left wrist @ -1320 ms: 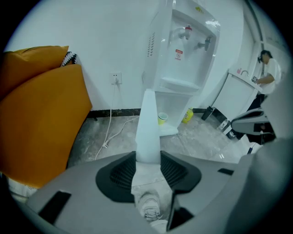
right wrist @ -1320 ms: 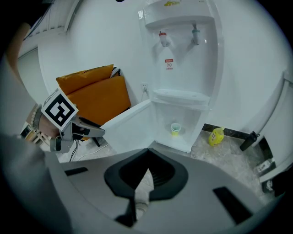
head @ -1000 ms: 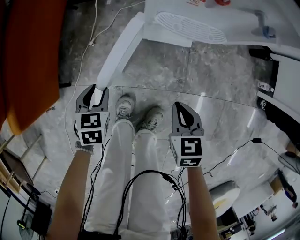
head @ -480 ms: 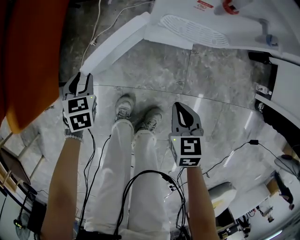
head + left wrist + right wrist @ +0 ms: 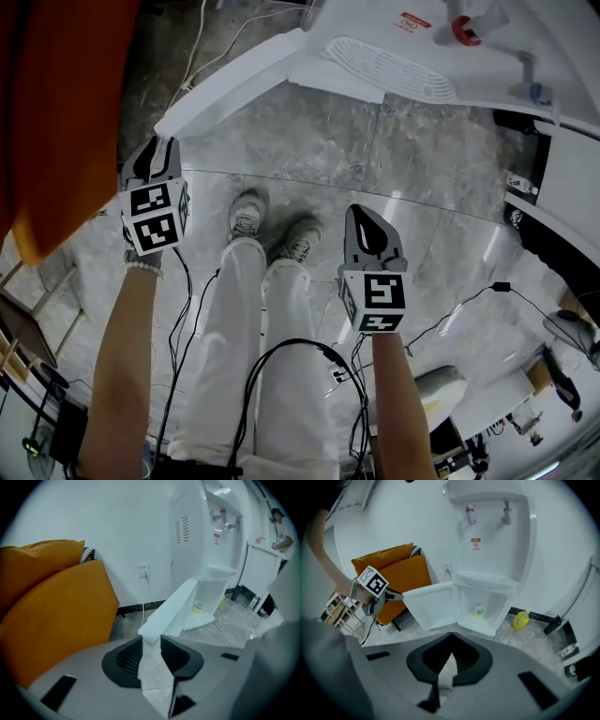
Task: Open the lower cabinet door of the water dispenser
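Underfoot, glossy grey veined floor tiles (image 5: 375,159); behind, a plain white wall (image 5: 117,527) above a black skirting (image 5: 133,607); on that wall a socket (image 5: 144,569) with a white cord (image 5: 143,604) hanging down; to the left, an orange sofa (image 5: 56,616) close against the wall. Against the same wall, the white water dispenser (image 5: 487,541), with a red tap (image 5: 470,513) and a blue tap (image 5: 505,506) above a drip tray (image 5: 487,579); below the tray, the lower cabinet door (image 5: 429,605) swung wide to the left, and a small cup (image 5: 479,612) on the cabinet's bottom; a yellow bottle (image 5: 518,619) on the floor just right of the dispenser. At the door's free edge, the left gripper (image 5: 157,148): jaws partly apart, just been closing, the door's corner at their tips; pressing or merely touching, impossible to tell. Over bare floor near the shoes (image 5: 248,214), the right gripper (image 5: 364,217): jaws pressed together, nothing between.
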Tool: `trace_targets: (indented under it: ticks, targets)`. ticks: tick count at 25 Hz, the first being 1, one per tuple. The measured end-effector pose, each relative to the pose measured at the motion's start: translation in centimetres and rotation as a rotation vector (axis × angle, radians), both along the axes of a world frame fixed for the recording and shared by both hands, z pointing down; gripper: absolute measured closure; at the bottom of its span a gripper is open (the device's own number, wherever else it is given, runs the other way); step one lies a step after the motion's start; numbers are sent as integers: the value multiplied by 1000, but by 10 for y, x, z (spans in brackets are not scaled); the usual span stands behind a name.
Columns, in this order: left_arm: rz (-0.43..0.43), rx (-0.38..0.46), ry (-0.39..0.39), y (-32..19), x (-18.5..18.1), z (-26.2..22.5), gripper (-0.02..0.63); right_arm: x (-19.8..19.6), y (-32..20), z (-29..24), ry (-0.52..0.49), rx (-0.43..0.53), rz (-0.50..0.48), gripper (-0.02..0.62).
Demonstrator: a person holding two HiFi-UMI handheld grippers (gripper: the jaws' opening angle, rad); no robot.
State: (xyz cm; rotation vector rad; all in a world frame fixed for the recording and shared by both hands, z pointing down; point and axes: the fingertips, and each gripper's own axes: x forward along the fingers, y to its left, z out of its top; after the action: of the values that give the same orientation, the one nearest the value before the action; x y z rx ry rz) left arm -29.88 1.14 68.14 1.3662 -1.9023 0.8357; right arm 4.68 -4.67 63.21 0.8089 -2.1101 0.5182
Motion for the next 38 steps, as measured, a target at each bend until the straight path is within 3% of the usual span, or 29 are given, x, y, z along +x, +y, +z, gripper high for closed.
trace_targets:
  ticks: [9,18,22,38]
  targets:
    - [123,70,32,4,45,-70,592,-22,-21,-58,-88,42,41,592]
    - [231,278,124,-44,80,-187,594,-46,-47,-151,-160,151,50,592]
    - [278,338,157,-53,95,-247,594,-48,-46,-197,-192,153,57,592]
    - [397,439,180,-65,130,-423,594,-49,-67,-366,-320,310,64,592]
